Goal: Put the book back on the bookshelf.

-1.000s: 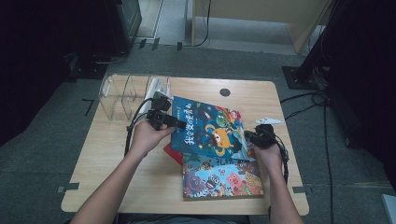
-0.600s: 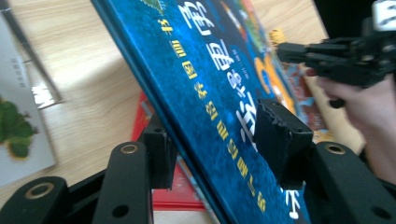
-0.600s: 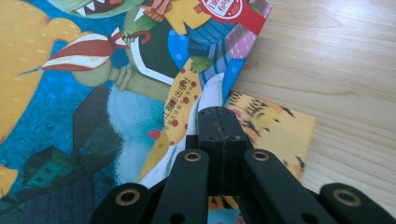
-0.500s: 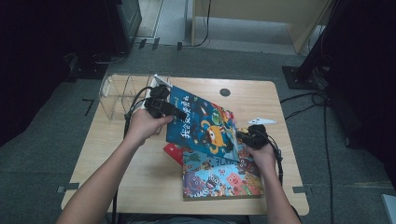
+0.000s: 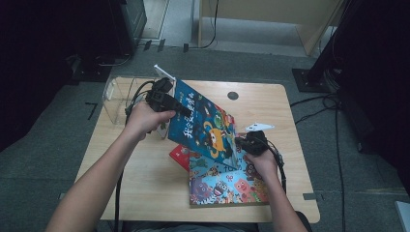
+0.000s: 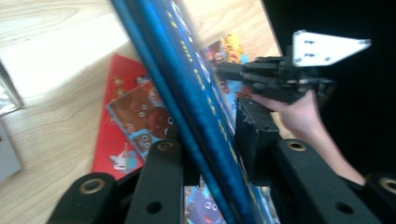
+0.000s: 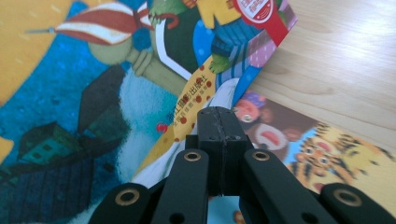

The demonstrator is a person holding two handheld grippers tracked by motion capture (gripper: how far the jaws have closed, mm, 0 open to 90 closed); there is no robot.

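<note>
A blue picture book (image 5: 203,125) stands tilted above the table, its left edge raised. My left gripper (image 5: 181,110) grips that raised edge near the top. In the left gripper view the book's spine (image 6: 187,93) runs between the jaws of the left gripper (image 6: 208,144), which have just been closing onto it. My right gripper (image 5: 240,142) is at the book's lower right edge. In the right gripper view its pads (image 7: 219,116) are pressed together, right at the lifted cover (image 7: 70,84).
A second colourful book (image 5: 227,186) lies flat underneath, with a red booklet (image 5: 180,153) sticking out at its left. A clear plastic box (image 5: 116,99) stands at the back left of the wooden table (image 5: 270,111). Cables trail from both grippers.
The left hand has lifted the blue book's left edge higher, so the book tilts more steeply. The right hand has moved in towards the book's lower edge.
</note>
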